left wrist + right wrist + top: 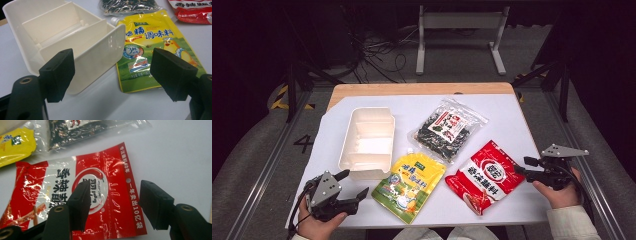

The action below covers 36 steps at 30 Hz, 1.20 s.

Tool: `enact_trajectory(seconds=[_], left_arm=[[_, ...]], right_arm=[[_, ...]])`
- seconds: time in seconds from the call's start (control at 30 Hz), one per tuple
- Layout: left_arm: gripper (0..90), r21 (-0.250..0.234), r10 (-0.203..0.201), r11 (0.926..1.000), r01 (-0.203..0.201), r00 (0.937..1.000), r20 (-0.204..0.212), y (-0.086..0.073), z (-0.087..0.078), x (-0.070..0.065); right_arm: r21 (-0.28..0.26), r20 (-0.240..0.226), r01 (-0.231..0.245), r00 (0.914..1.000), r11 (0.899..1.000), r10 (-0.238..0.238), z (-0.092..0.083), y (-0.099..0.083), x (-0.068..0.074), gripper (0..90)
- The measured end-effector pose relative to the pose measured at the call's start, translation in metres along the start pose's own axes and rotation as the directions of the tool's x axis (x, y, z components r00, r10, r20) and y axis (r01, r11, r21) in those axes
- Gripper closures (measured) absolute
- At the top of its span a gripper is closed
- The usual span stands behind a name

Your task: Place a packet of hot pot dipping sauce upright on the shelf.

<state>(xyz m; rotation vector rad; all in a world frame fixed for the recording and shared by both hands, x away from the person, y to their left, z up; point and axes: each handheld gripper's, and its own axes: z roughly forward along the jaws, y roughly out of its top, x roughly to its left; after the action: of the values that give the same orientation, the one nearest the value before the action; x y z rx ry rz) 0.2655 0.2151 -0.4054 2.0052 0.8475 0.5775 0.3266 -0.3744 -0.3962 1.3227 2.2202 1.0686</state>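
A white divided box stands on the left of the white table sheet. To its right lie a yellow spouted pouch, a red snack bag and a clear bag of dark seaweed. My left gripper is open near the front left, its jaws pointing at the box's near corner and the yellow pouch, with nothing between them. My right gripper is open at the red bag's right end; in the right gripper view its jaws straddle the red bag's edge from above without pressing it.
The wooden table edge runs along the back. Bare white sheet lies at the back right and along the front. Metal rails flank the table, and a white frame with cables stands on the floor behind.
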Motion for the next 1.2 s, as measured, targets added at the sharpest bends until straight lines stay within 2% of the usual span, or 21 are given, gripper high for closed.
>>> enact_trajectory(seconds=[0.13,0.17,0.47,0.67,0.87,1.0,1.2], left_arm=[[20.8,0.0,0.002,1.0,-0.002,1.0,-0.01,0.0,0.001,-0.001],[20.8,0.004,0.013,0.9999,-0.013,0.9999,-0.01,0.0,0.001,-0.001],[20.5,0.016,0.008,0.9998,-0.008,0.9999,-0.007,-0.001,0.003,-0.002],[20.5,0.022,0.007,0.9997,-0.007,0.9999,-0.012,-0.001,0.004,-0.001],[20.5,0.02,0.01,0.9997,-0.01,0.9999,-0.013,-0.001,0.004,-0.002],[20.5,0.02,0.01,0.9998,-0.009,0.9998,-0.015,0.0,0.005,-0.003],[20.7,0.025,0.001,0.9997,0.0,0.9999,-0.012,0.003,0.007,-0.005]], right_arm=[[0.033,0.01,-0.02,0.9998,0.999,0.019,0.007,-0.004,-0.005,41.1],[0.044,0.011,-0.031,0.9995,0.999,0.03,0.008,-0.005,-0.007,40.9],[0.093,0.02,-0.069,0.9975,0.993,0.067,0.018,-0.012,-0.017,38.2],[0.136,0.012,-0.087,0.9962,0.987,0.086,0.025,-0.017,-0.02,36.8],[0.157,-0.017,-0.102,0.9943,0.982,0.106,0.03,-0.02,-0.021,36.4],[0.152,-0.051,-0.108,0.9918,0.982,0.117,0.029,-0.02,-0.022,40.2],[0.095,-0.091,-0.104,0.9895,0.99,0.113,0.019,-0.014,-0.016,46.9]])
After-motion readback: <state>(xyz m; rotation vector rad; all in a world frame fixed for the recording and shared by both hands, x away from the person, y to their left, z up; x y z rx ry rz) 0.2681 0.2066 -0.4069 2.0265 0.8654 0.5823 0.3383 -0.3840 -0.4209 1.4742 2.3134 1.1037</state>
